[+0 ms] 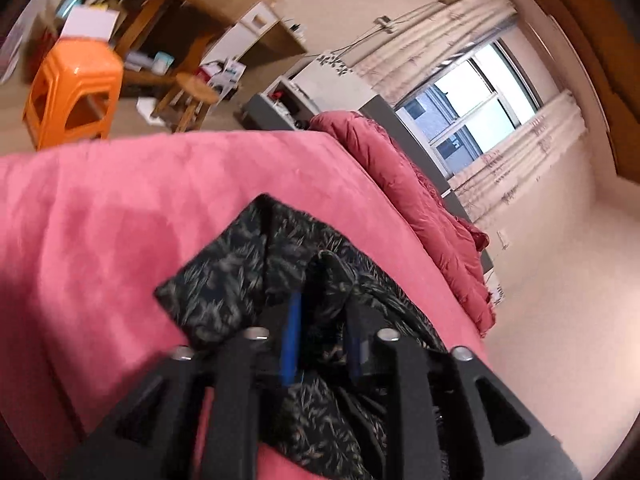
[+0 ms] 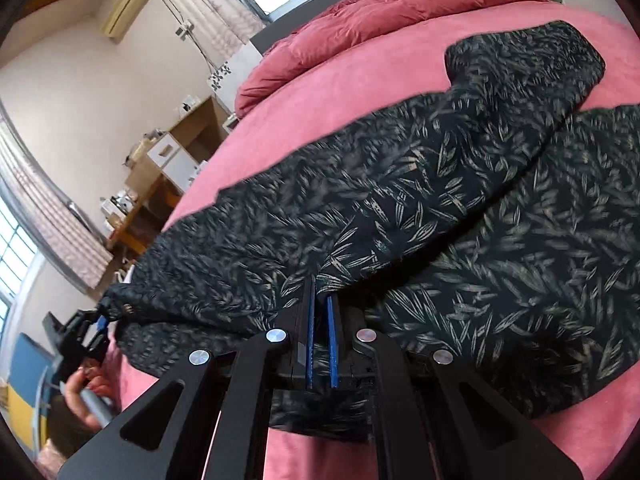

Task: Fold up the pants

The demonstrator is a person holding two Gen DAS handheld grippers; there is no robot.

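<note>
a: how are your tongs set right now?

b: your right gripper [image 2: 320,300] is pressed together, its blue pads [image 2: 309,344] pinching an edge of the dark leaf-print pants [image 2: 400,208]. the cloth rises straight out from between the tips and drapes away over the bed.

a: and the other one?

b: your left gripper [image 1: 320,300] has its fingers a little apart. a bunched corner of the pants [image 1: 240,272] lies between and over the blue pads [image 1: 291,340], but the picture is blurred and you cannot tell whether the pads press on it. from the right wrist view, that gripper [image 2: 100,320] sits at the far left tip of the fabric, with your hand [image 2: 80,396] on its handle just below.

a: where are the pants overall?

b: spread across the pink bedspread [image 2: 360,64], one leg lying over the other, the hems reaching toward the crumpled red quilt [image 2: 400,4] at the head of the bed.

a: anything further out?

b: an orange stool [image 1: 72,92] stands on the floor beyond the bed edge, beside a cluttered wooden desk [image 1: 192,20]. a window [image 1: 472,108] with pale curtains [image 1: 440,36] is on the far wall.
</note>
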